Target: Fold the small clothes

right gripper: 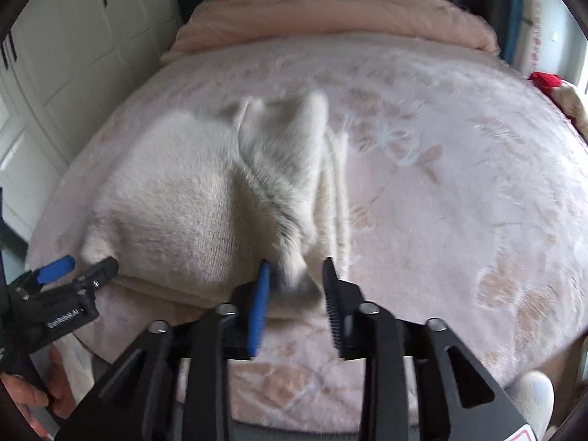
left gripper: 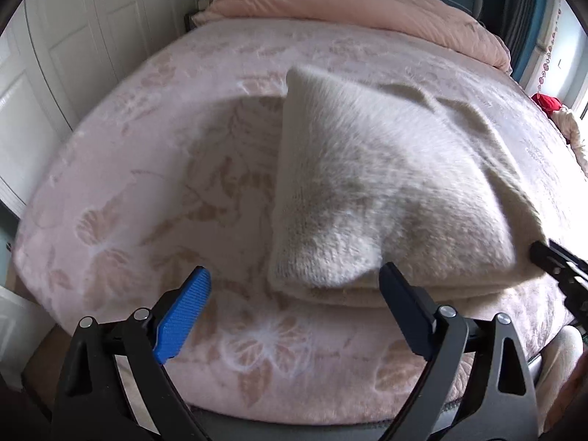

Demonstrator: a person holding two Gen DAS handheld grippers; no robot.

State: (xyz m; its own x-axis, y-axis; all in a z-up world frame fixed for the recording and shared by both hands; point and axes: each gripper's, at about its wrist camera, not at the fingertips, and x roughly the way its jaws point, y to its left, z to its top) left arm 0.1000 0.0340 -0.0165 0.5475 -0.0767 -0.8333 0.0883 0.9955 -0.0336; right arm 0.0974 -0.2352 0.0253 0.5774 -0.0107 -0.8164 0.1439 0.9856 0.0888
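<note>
The fluffy white garment (left gripper: 371,191) is seen partly folded on the pink floral blanket (left gripper: 147,198) of the bed, its long axis running from the near edge away toward the pillows. Its near right corner is found between the half-parted jaws of the right gripper (right gripper: 296,275), though whether the pads press on it cannot be told through the blur. The left gripper (left gripper: 294,286) is held wide apart and empty just before the near left corner, so the right hand is judged the nearer.
</note>
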